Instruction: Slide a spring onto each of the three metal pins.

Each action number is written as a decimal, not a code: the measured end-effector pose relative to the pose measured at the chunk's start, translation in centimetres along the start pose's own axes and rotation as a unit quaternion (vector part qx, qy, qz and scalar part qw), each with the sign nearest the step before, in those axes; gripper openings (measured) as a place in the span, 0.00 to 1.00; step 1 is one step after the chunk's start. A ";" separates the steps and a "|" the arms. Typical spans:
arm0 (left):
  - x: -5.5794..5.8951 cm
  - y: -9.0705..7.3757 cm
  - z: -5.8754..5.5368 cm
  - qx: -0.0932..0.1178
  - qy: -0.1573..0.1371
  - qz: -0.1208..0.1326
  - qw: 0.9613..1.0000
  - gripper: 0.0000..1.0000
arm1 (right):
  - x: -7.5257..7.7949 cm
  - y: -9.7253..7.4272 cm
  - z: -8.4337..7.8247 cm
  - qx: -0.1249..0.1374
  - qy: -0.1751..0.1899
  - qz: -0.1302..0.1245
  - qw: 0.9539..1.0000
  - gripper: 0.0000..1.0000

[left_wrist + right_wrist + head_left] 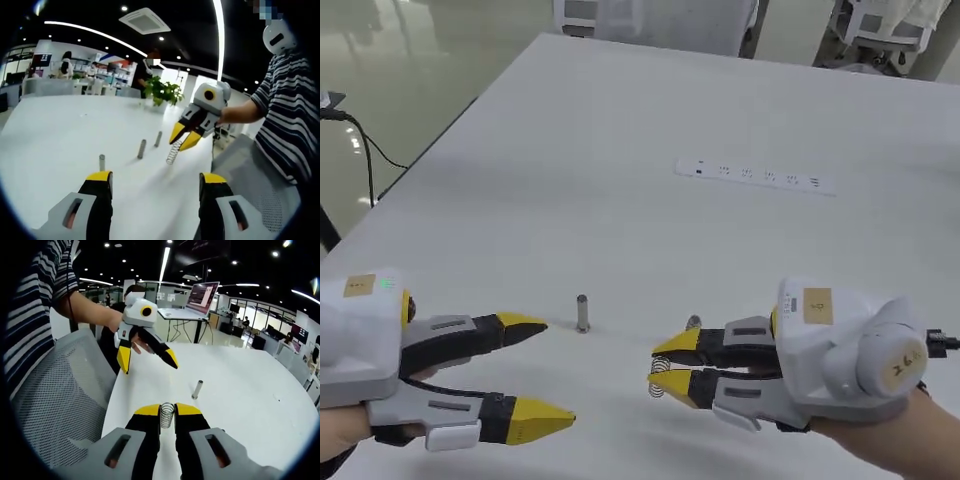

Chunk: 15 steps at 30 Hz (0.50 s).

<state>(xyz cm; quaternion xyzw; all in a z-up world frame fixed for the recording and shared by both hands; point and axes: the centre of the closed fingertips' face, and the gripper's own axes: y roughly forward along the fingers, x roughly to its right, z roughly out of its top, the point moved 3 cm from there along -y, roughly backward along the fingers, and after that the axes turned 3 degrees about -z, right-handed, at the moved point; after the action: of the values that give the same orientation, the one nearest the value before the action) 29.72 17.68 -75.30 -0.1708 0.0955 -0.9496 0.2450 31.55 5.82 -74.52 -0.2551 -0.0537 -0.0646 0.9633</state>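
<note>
Three short metal pins stand upright in a row on the white table (620, 150): near pin (102, 161), middle pin (141, 148), far pin (158, 138). In the head view one pin (582, 312) stands between the grippers, and another pin (693, 323) peeks over the right gripper's fingers. My right gripper (660, 362) is shut on a small wire spring (658, 380), which hangs from its tips just above the table, beside the pins. The same spring (167, 416) shows pinched between the yellow tips. My left gripper (540, 370) is held open at the left, with nothing in it.
A white power strip (755, 176) lies farther back on the table. The table's left edge (420, 160) runs diagonally beside a cable. A grey mesh chair (60, 390) and a person in a striped shirt (285, 115) are at the near side.
</note>
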 end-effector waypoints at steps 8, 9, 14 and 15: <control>-0.8 -0.4 -0.1 0.008 0.000 0.031 0.999 0.90 | -0.1 0.1 -0.1 -0.004 -0.003 0.000 1.000 0.07; -0.9 -0.4 -0.1 0.008 0.000 0.034 0.999 0.91 | -0.1 0.1 -0.1 -0.004 -0.003 -0.001 1.000 0.07; -0.8 -0.9 -0.3 0.012 0.001 0.038 0.999 0.98 | 0.0 0.2 -0.1 -0.004 -0.003 -0.001 1.000 0.07; -0.8 -1.0 -0.3 0.013 0.005 0.039 0.999 0.98 | 0.0 0.2 -0.2 -0.004 -0.003 -0.002 1.000 0.07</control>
<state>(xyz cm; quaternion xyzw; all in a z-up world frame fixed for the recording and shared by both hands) 29.85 18.95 -75.50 -0.1592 0.0907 -0.9412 0.2838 31.60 5.95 -74.77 -0.2595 -0.0565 -0.0658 0.9619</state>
